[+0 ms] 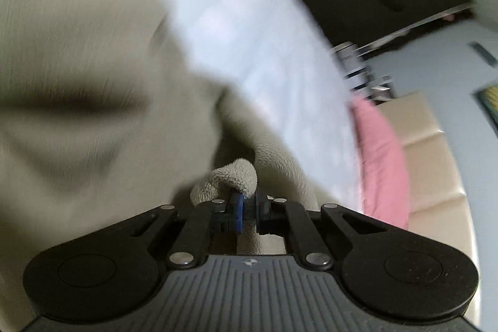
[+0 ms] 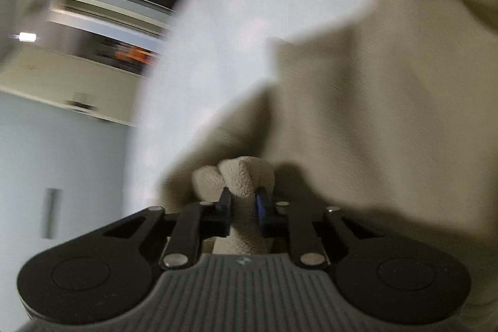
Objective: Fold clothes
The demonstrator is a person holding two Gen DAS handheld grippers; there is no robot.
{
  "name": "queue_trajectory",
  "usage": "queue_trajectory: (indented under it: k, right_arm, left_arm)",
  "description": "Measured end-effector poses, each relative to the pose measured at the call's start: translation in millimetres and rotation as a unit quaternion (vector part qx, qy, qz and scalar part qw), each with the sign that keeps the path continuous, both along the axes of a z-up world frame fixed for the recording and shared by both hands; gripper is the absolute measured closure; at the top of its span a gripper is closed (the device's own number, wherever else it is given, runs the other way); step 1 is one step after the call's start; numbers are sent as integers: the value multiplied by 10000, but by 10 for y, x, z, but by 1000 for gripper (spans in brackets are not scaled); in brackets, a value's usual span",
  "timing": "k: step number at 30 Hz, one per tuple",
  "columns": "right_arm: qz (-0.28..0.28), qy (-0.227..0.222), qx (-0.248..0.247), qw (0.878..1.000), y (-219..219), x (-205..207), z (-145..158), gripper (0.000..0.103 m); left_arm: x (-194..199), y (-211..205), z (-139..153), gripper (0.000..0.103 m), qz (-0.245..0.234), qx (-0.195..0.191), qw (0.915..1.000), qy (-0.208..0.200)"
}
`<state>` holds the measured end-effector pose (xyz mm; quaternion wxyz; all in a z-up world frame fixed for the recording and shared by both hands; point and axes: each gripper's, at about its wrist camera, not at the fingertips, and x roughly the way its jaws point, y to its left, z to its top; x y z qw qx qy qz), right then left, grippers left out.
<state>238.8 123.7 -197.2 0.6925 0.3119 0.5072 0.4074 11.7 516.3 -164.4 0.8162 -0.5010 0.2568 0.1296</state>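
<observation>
The left gripper (image 1: pixel 246 204) is clenched on a bunched tuft of the beige fleecy garment (image 1: pixel 93 67), its blue-padded fingers pinching the cloth just in front of the camera; the right gripper (image 2: pixel 244 203) grips another wad of the same beige fleece (image 2: pixel 389 114) in the same way, the fabric squeezed between its two pads; so both tools grasp the garment at once, each at a separate spot.

The garment spreads away from both grippers over a pale blue-white sheet (image 1: pixel 249 36) that seems to cover a bed; in the left view it fills the left and near part of the scene, in the right view the right and near part; both pictures are smeared by motion blur, so its outline and any crease lines cannot be read. A pink cloth (image 1: pixel 382 161) lies at the right edge of the sheet in the left view, beside a cream padded surface (image 1: pixel 435 170); whether it is another garment for folding cannot be told.

As a judgement, a fold or a spreading move is under way with two held points; the blur suggests the cloth is being carried. How many folds the garment already has is not visible; no neat folded stack shows in either view, so the job does not look finished.
</observation>
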Motion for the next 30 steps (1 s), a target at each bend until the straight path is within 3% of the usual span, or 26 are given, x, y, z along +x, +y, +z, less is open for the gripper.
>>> queue_trajectory:
  k: [3, 7, 11, 17, 19, 22, 25, 30]
  right_arm:
    - [79, -358, 155, 9992, -78, -91, 34, 88]
    - [54, -151, -651, 9978, -56, -123, -267, 90]
    - [-76, -163, -876, 9960, -107, -173, -388, 91]
    - [7, -675, -1546, 9857, -4, -205, -97, 87]
    - [-127, -845, -1944, 9772, -27, -236, 3, 93]
    - [-344, -1059, -1969, 9741, -178, -311, 143, 90]
    - [-297, -1666, -1914, 9668, -113, -485, 413, 89]
    - [529, -3065, -1764, 9339, 437, -972, 810, 85]
  left_arm:
    - [7, 35, -1, 98, -162, 264, 9995, 97]
    - [22, -74, -254, 98, -426, 522, 9937, 900]
    - [-129, -84, -464, 96, -365, 584, 9926, 1003]
    - [-329, -242, -175, 95, -502, 1046, 9853, 1252]
    - [-400, -264, -98, 94, -446, 1130, 9826, 1408]
    - [-438, -401, 90, 94, -404, 1487, 9790, 1336]
    - [-316, -622, 310, 94, -579, 1950, 9739, 1001]
    - [-81, -969, 605, 94, -889, 2589, 9604, 521]
